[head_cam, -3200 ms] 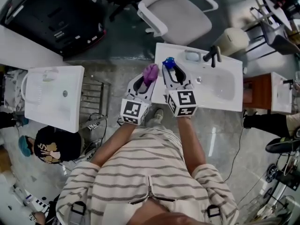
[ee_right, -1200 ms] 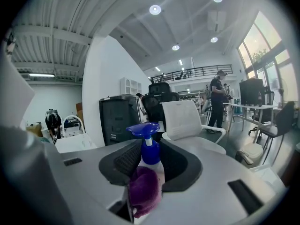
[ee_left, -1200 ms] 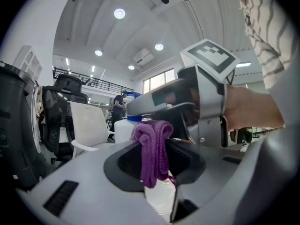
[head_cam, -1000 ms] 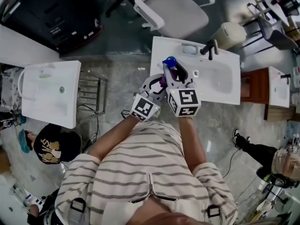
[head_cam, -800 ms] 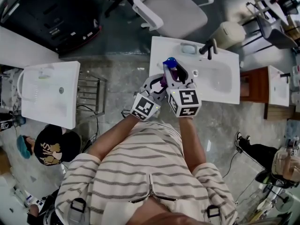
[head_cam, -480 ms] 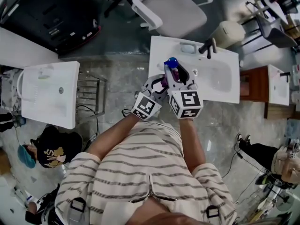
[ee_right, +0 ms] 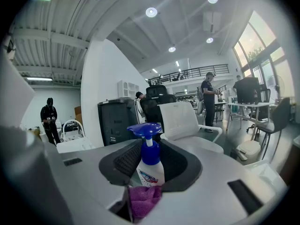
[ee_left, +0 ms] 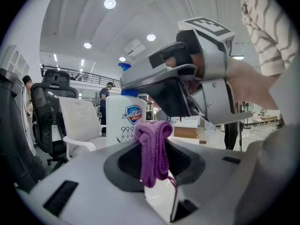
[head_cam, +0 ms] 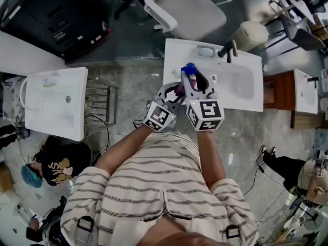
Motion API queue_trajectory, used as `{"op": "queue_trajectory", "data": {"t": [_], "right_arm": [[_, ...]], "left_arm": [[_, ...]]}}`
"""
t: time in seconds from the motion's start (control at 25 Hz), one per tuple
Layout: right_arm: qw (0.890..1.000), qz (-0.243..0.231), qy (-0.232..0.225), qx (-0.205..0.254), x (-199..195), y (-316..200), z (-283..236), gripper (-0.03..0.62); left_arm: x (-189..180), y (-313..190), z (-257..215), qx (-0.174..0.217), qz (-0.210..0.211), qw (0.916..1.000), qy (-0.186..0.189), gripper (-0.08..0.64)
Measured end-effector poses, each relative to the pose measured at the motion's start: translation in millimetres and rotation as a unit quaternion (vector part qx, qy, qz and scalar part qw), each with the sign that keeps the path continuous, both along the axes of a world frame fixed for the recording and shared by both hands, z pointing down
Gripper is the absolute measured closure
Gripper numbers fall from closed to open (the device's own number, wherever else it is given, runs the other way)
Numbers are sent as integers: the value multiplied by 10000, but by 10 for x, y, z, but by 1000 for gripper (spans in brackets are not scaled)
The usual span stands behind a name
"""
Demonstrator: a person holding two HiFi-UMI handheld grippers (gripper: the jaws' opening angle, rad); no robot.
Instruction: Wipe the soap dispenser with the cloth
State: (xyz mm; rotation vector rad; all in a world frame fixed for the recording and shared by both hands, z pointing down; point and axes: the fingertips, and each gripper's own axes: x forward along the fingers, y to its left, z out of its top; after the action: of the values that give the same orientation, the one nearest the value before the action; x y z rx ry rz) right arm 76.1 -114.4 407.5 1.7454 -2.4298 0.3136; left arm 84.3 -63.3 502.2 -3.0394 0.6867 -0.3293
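Note:
The soap dispenser [head_cam: 188,70] is a white bottle with a blue pump top, held above the left end of a white basin counter [head_cam: 246,94]. My right gripper [head_cam: 193,79] is shut on its body; in the right gripper view the bottle [ee_right: 150,167] stands upright between the jaws. My left gripper [head_cam: 174,91] is shut on a purple cloth [head_cam: 179,89], which rests against the bottle's left side. In the left gripper view the cloth [ee_left: 153,149] hangs folded between the jaws, with the bottle [ee_left: 125,122] just behind it. The cloth [ee_right: 143,198] also shows low in the right gripper view.
A black tap [head_cam: 229,49] and a soap dish [head_cam: 206,50] sit at the counter's far edge. A white office chair [head_cam: 189,12] stands beyond. A second white basin [head_cam: 51,106] and a metal rack [head_cam: 100,106] are at the left. People stand around the floor.
The left gripper has brought the cloth from beside the pump top down and right, against the bottle's side. Over the last second both grippers have barely shifted.

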Motion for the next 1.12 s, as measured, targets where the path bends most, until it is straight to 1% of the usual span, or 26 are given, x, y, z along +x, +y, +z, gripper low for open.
{"op": "queue_trajectory", "data": {"t": [0.2, 0.36, 0.64, 0.92, 1.12], "right_arm": [[10000, 24, -16, -1, 40, 40, -14, 462], [10000, 34, -30, 2, 65, 48, -21, 462], [10000, 17, -25, -17, 89, 93, -11, 462], [10000, -11, -13, 3, 100, 83, -13, 462], [9999, -114, -98, 49, 107, 118, -51, 462]], "left_arm": [[-110, -6, 68, -84, -114, 9999, -43, 445], [-202, -36, 67, -130, -215, 9997, -7, 445], [-382, -30, -38, -280, -424, 9984, 232, 445], [-480, -103, -170, -215, -402, 9982, 378, 445], [-550, -136, -248, -192, -434, 9974, 535, 445]]}}
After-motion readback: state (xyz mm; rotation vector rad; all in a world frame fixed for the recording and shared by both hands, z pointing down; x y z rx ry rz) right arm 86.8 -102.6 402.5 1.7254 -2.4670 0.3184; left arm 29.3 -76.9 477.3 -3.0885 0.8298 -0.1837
